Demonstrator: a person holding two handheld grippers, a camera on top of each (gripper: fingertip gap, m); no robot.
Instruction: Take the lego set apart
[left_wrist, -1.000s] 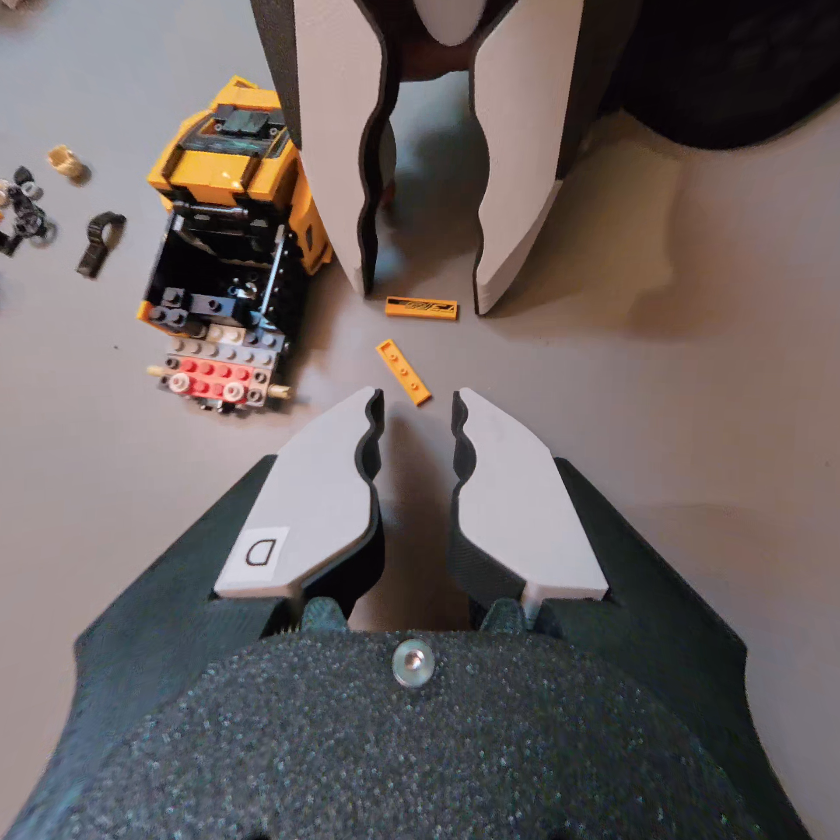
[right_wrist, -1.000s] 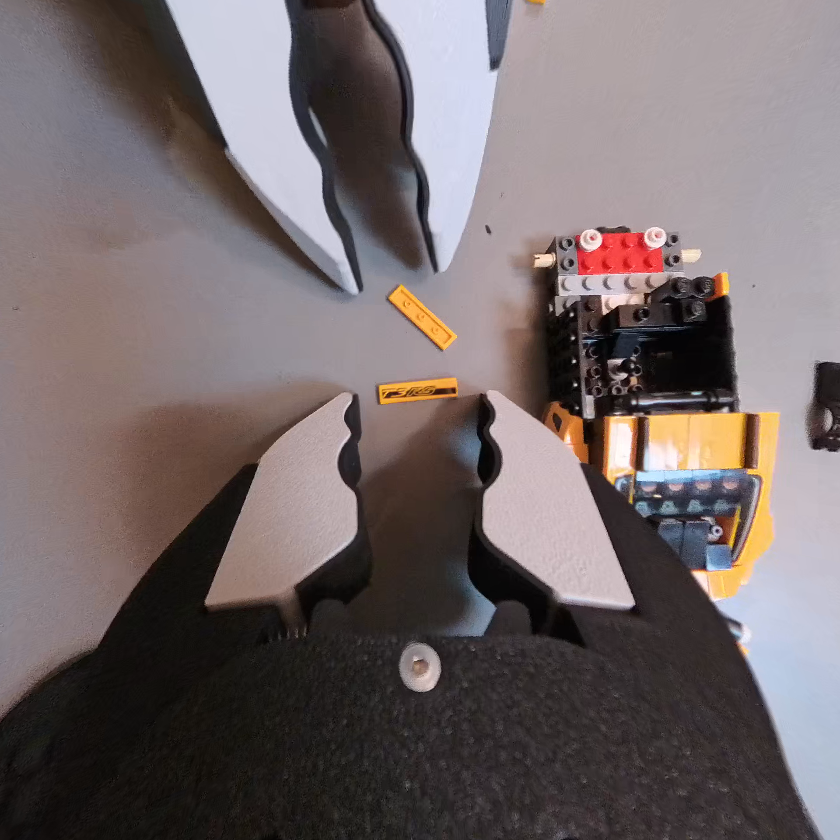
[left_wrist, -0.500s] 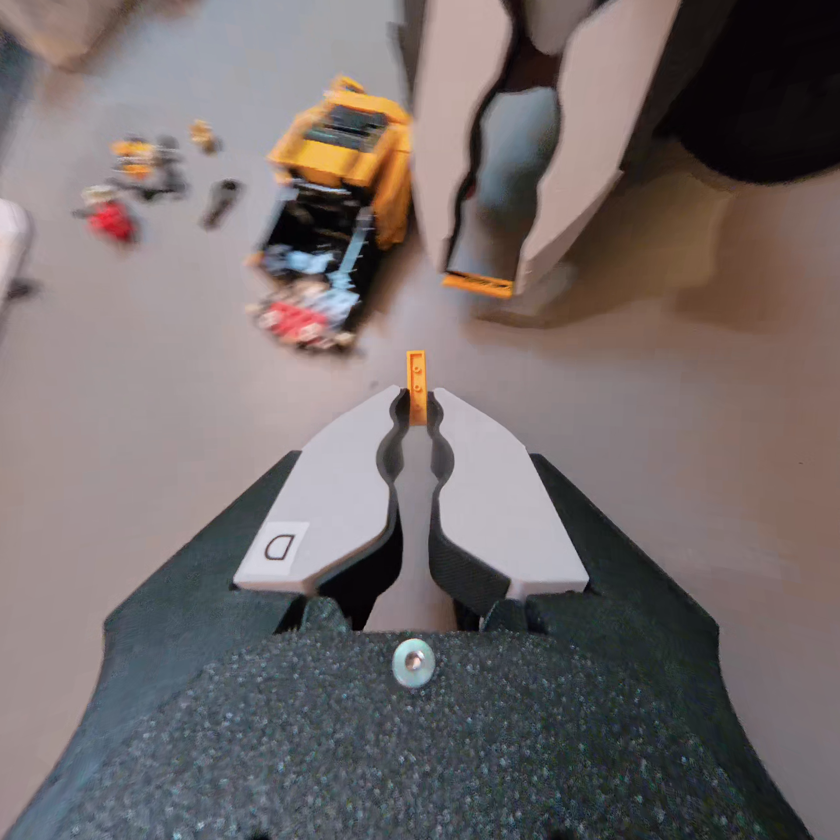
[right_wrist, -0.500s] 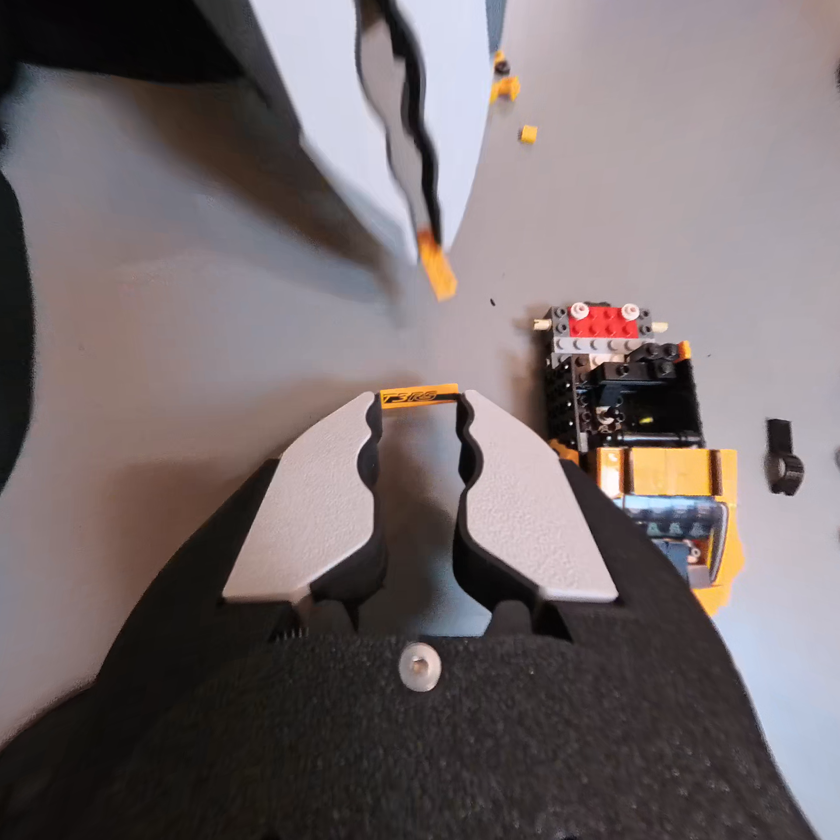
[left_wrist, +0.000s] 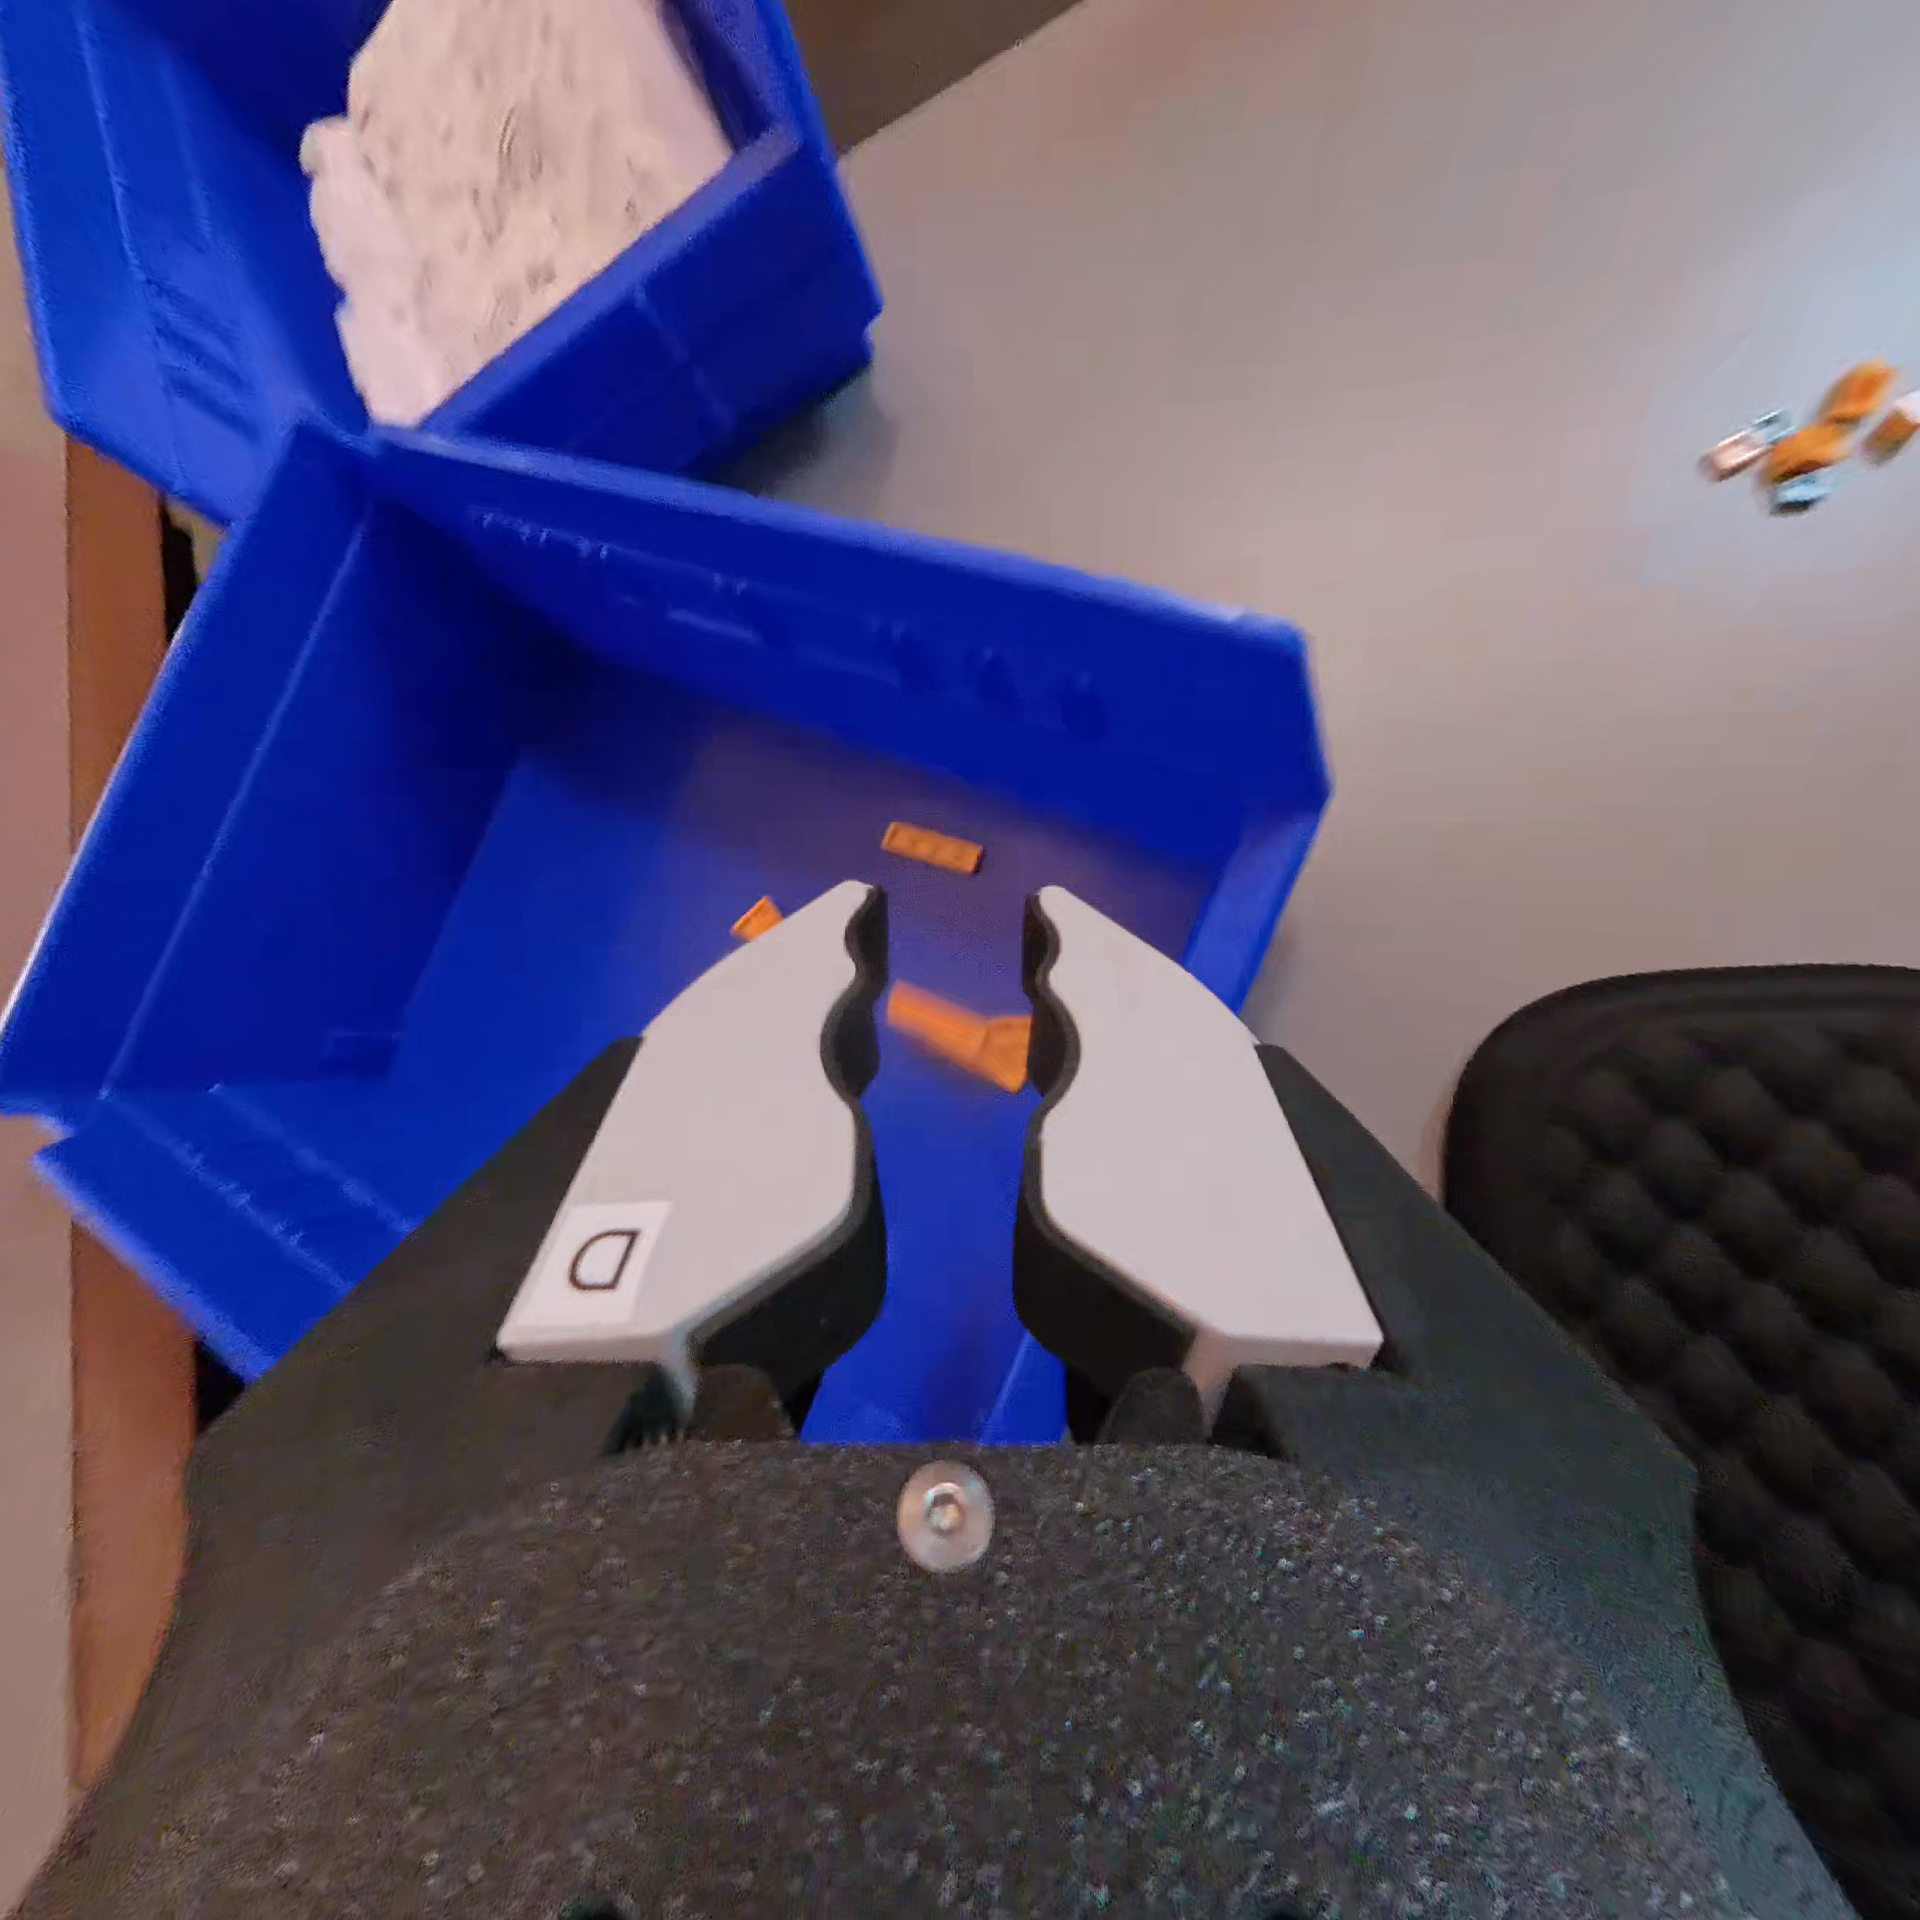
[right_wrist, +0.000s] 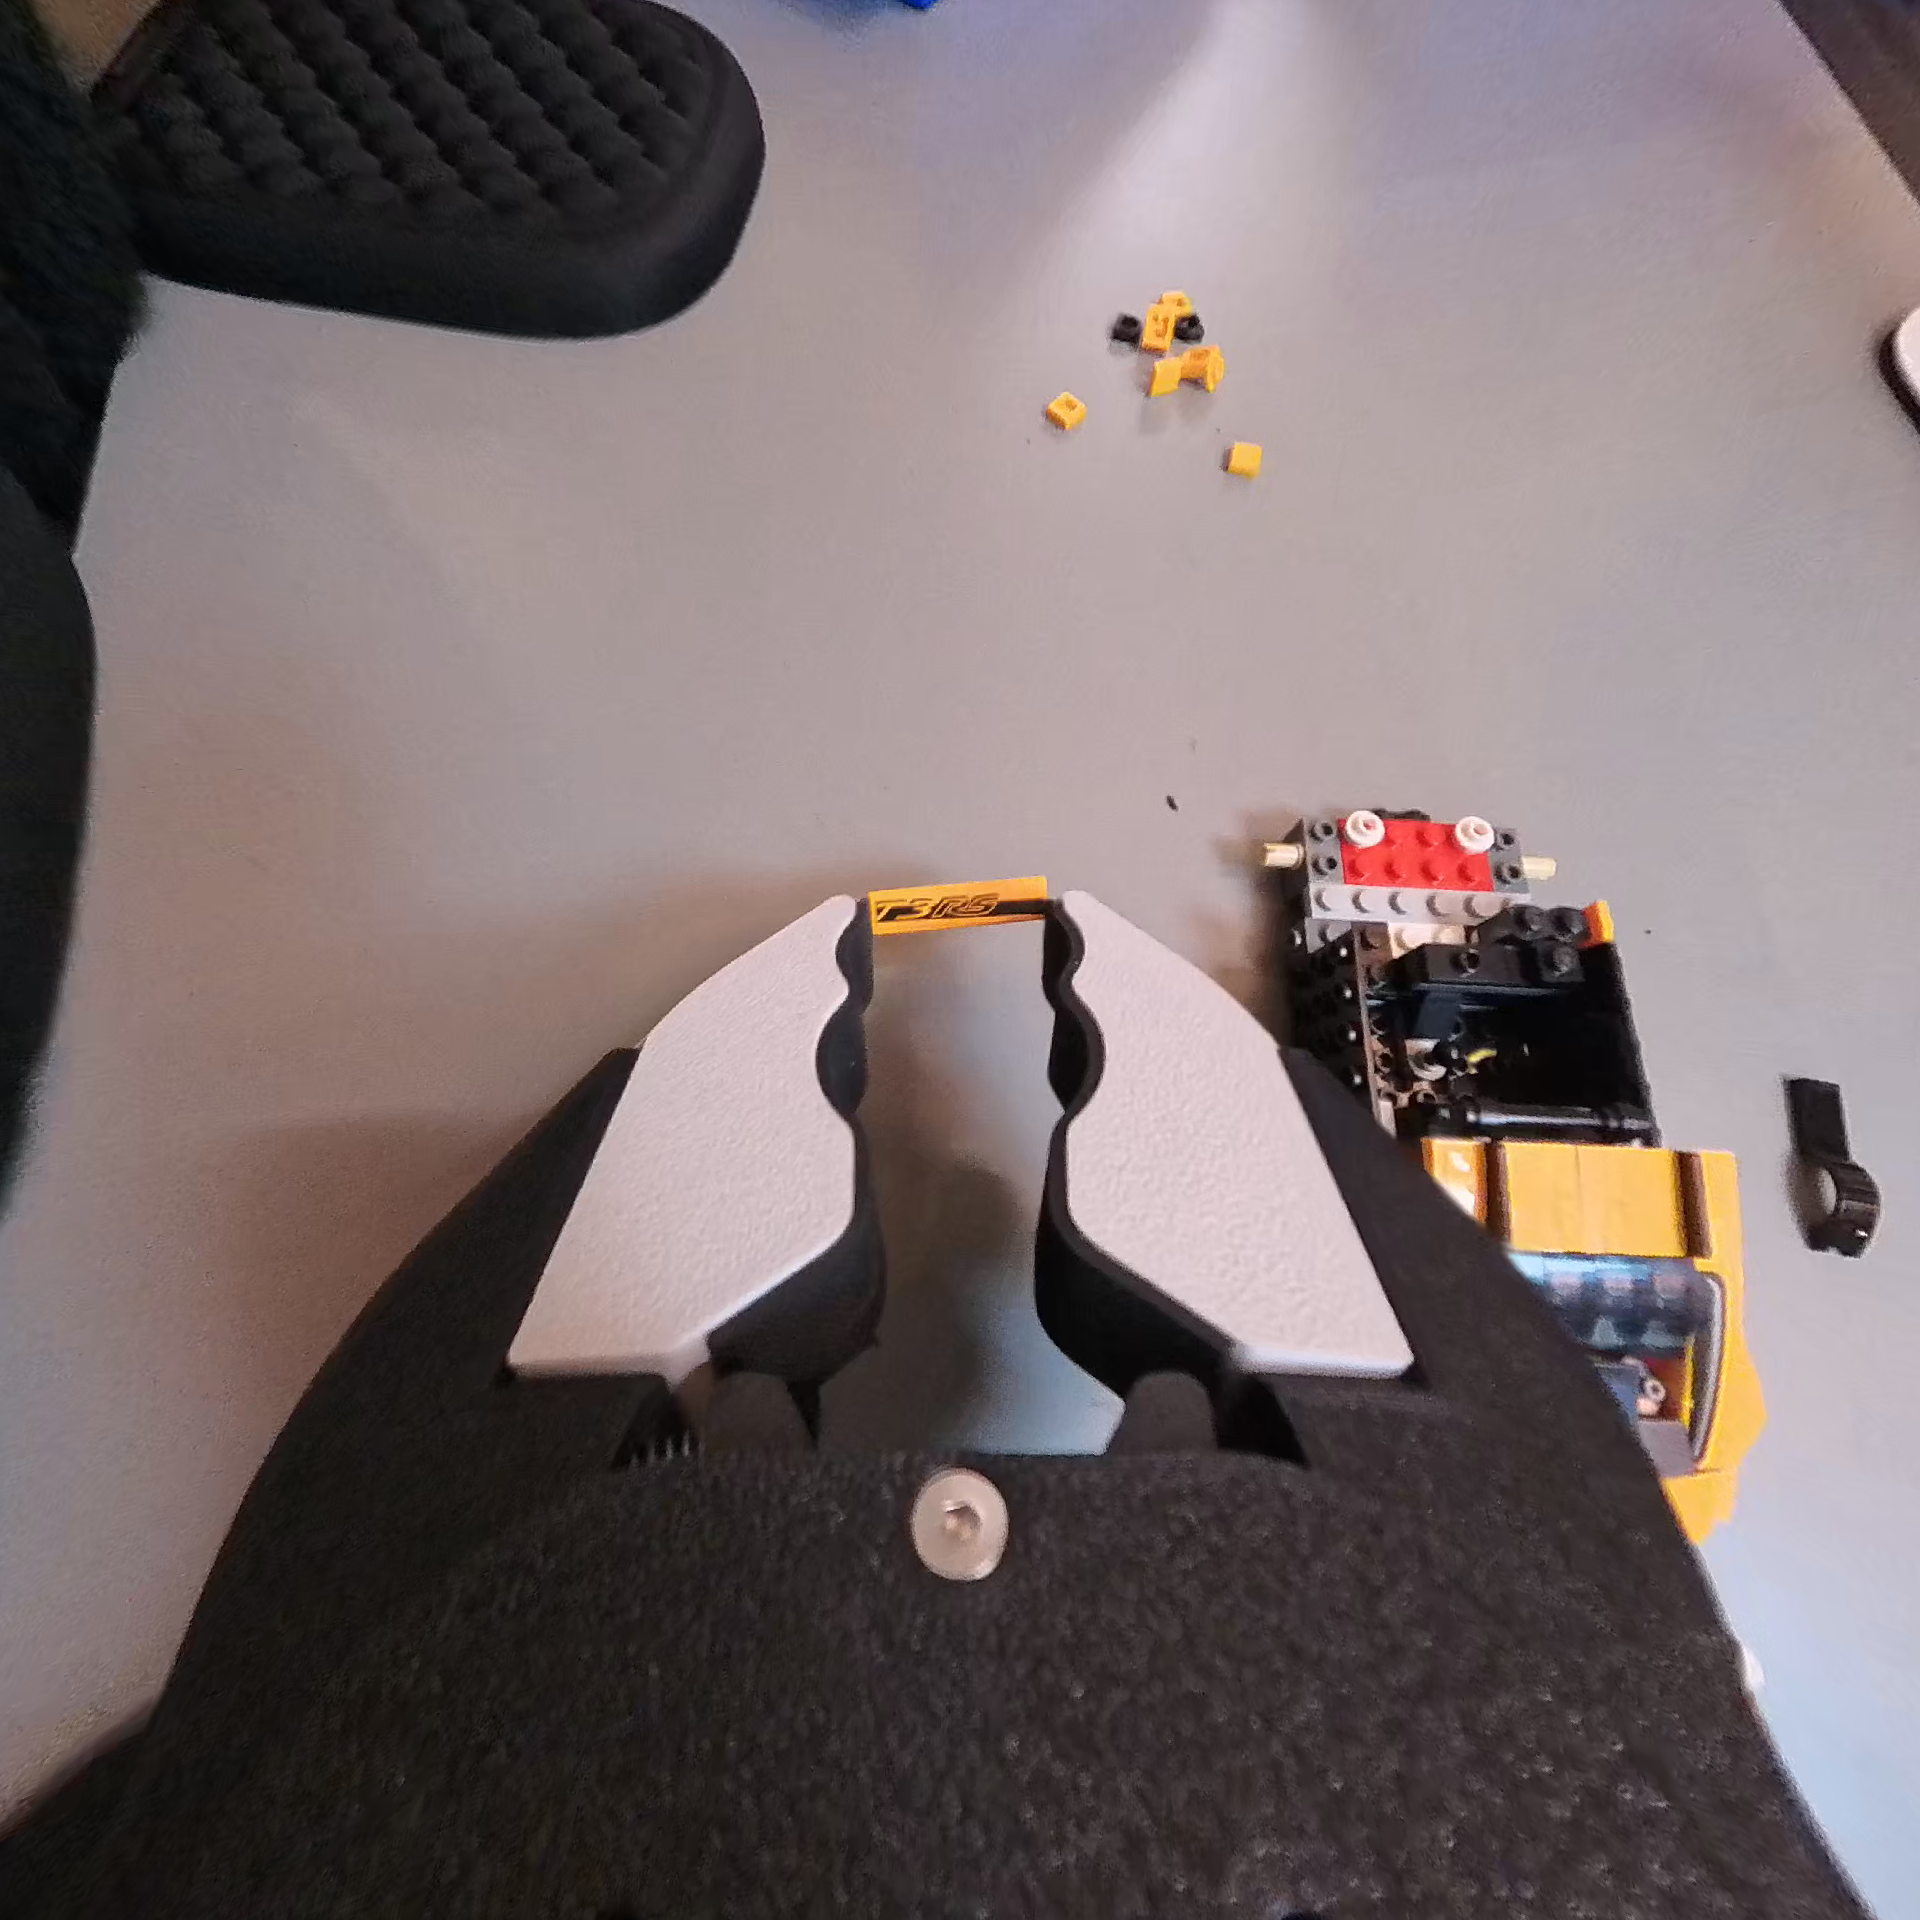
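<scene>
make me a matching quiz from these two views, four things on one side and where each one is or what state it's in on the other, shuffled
Things
1. left gripper
2. printed orange tile
3. car model
4. white crumpled material

Places or states
A. lies in the farther blue bin
B. open above the nearer blue bin, which has orange pieces on its floor
C. stands on the grey table, partly stripped, to the right of the right gripper
D. clamped by its ends between the right gripper's fingertips

Pairs: 1-B, 2-D, 3-C, 4-A
</scene>
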